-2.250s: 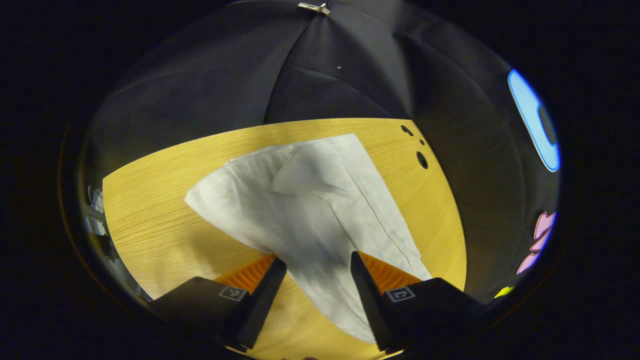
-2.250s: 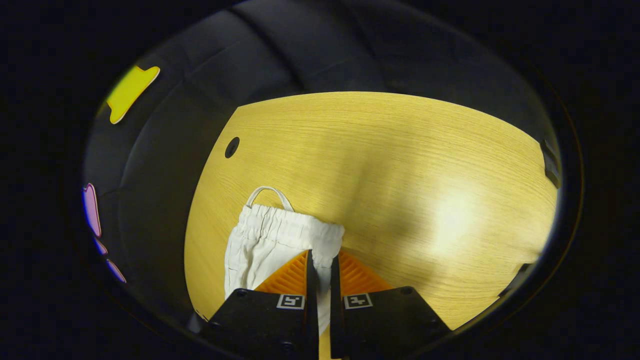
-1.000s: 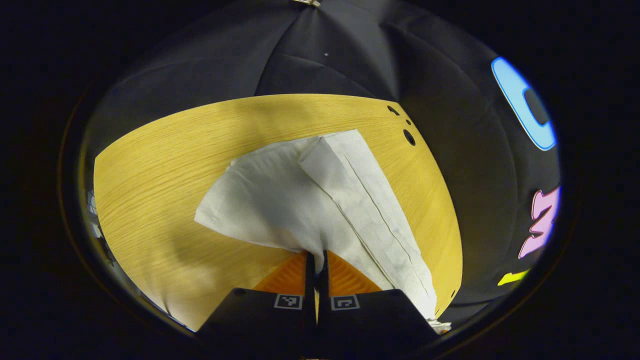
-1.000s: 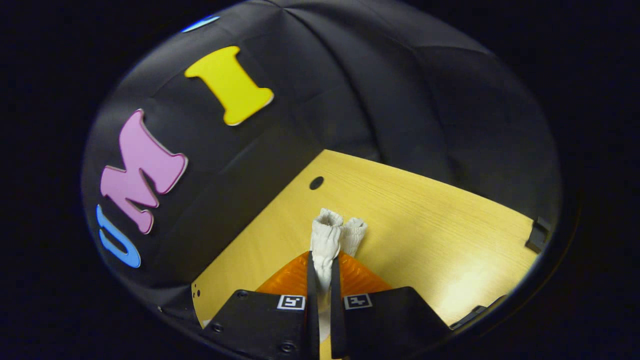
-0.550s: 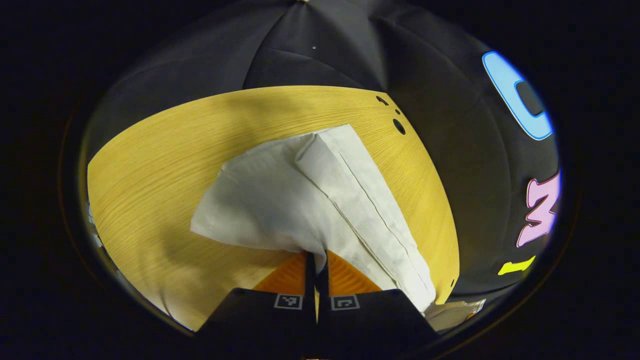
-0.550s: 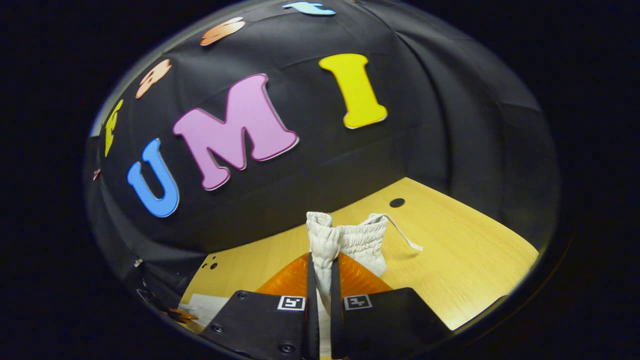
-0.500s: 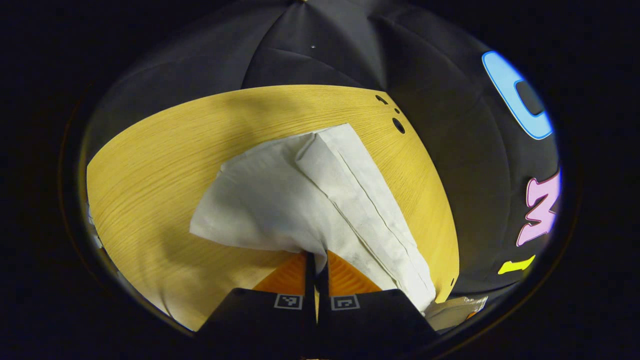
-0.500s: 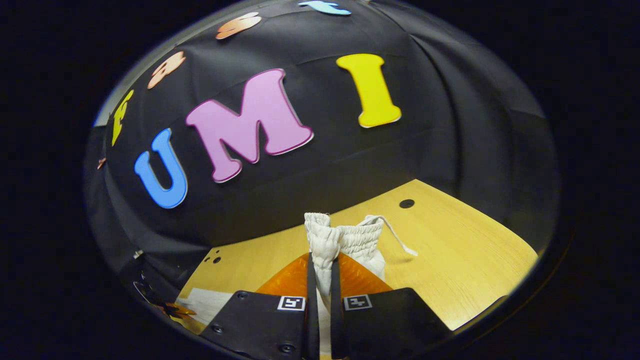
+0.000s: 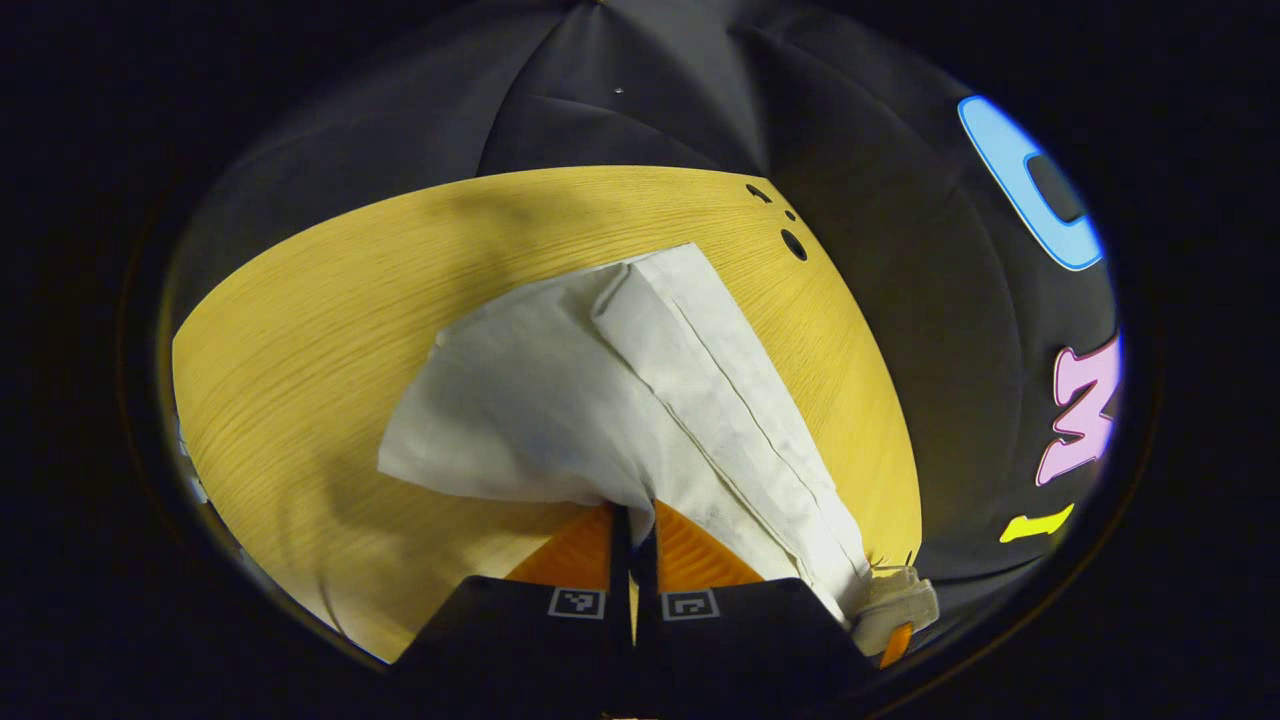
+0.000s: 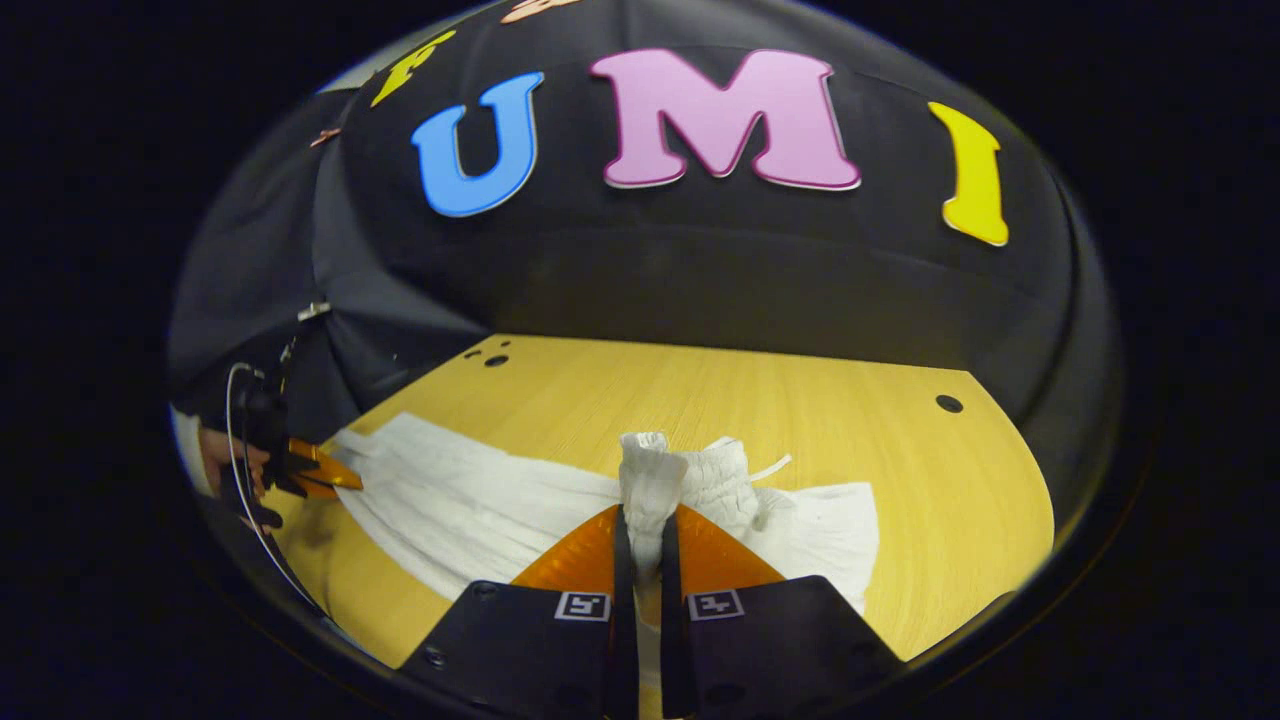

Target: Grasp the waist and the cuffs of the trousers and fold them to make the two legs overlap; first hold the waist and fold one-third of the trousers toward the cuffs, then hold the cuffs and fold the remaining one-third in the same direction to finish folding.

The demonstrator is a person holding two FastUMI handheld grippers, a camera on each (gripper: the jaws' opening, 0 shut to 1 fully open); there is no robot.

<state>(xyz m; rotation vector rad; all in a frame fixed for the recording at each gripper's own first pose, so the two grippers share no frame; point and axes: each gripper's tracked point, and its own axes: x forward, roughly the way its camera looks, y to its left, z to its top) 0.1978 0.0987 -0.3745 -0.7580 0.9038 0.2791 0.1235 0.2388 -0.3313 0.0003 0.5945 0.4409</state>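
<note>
White cotton trousers, on wood-grain worktop. Right tool pinches gathered waist; left tool pinches a cuff. Long axis runs between the tools, legs stretching leftward from waist.

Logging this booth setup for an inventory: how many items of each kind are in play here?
Trousers: 1
Table: 1
Tools: 2, left tool and right tool
Total: 4
</note>
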